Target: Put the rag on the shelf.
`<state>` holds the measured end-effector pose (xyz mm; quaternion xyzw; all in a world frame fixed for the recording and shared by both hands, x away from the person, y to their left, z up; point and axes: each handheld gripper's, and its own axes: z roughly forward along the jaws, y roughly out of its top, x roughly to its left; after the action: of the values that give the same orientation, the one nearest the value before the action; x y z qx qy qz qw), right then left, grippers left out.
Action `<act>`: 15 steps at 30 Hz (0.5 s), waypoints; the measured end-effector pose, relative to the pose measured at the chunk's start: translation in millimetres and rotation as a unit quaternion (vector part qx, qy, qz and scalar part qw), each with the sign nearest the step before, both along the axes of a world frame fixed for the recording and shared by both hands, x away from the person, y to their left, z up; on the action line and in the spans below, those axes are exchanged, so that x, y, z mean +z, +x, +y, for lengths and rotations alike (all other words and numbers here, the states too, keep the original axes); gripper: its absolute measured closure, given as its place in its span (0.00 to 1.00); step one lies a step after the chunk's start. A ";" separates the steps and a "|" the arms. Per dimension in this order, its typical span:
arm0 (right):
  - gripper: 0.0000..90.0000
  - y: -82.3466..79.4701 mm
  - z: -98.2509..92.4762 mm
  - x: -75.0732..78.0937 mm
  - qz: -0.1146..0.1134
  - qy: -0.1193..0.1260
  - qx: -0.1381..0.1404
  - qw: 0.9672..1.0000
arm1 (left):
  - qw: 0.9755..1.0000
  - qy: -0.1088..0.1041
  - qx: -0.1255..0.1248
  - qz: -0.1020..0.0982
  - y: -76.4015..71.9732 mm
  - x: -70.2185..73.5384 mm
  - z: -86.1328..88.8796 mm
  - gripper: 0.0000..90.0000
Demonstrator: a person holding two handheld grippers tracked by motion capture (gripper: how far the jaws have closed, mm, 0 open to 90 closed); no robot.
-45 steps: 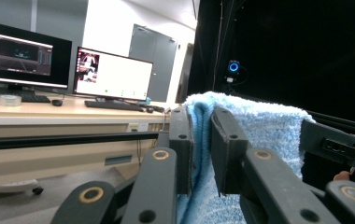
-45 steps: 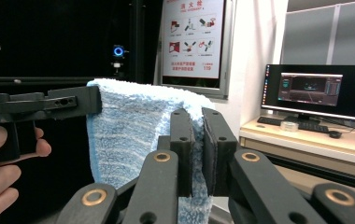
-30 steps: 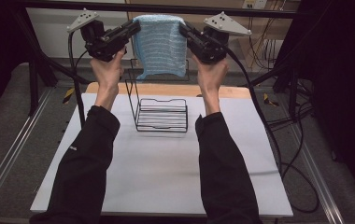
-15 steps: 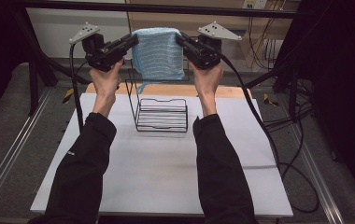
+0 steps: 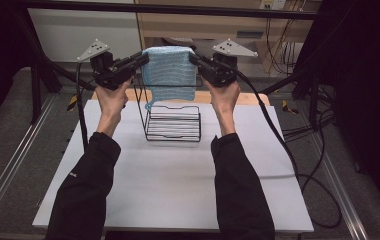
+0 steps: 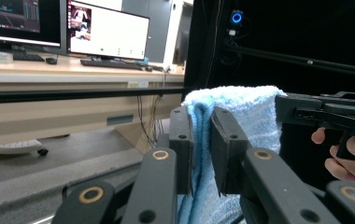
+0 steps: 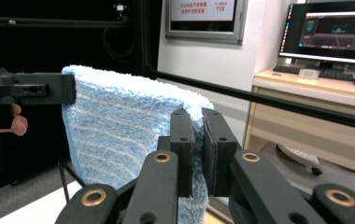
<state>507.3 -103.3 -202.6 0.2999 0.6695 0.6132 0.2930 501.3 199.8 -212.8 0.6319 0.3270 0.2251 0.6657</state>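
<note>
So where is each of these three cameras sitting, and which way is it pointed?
High view: above the person's side, looking forward and down on the white table; both forearms, left gripper and right gripper show.
Left gripper view: rides the left gripper, looking along its fingers clamped on the blue towel, towards the desk monitors.
Right gripper view: rides the right gripper, fingers pinching the towel's other end.
Shared: all show the towel; each gripper view shows the opposite gripper.

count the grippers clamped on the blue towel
2. The left gripper pinches the blue towel at its top left edge, the right gripper at its top right edge, holding it above the wire rack.
</note>
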 end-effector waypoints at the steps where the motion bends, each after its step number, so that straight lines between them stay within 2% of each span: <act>1: 0.93 -0.2 0.4 -2.6 0.004 -0.001 0.002 1.000 | 1.000 0.003 -0.001 0.005 0.1 -1.5 0.8 0.88; 6: 0.93 -5.2 0.4 -15.3 0.013 -0.007 0.010 1.000 | 1.000 0.018 -0.003 0.007 -4.2 -10.4 3.4 0.88; 8: 0.93 -7.0 0.4 -19.4 0.018 -0.014 0.014 1.000 | 1.000 0.021 -0.008 0.014 -5.1 -14.7 5.0 0.88; 13: 0.93 -12.7 -1.1 -23.6 0.031 -0.019 0.026 0.999 | 1.000 0.021 -0.013 0.014 -11.6 -20.4 6.7 0.88; 15: 0.93 -16.6 -1.2 -23.9 0.028 -0.027 0.028 0.999 | 1.000 0.020 -0.013 0.016 -14.8 -21.9 6.3 0.88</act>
<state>490.6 -104.4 -226.5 0.2902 0.7018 0.5941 0.2652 486.5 206.1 -234.7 0.6527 0.3250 0.2127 0.6505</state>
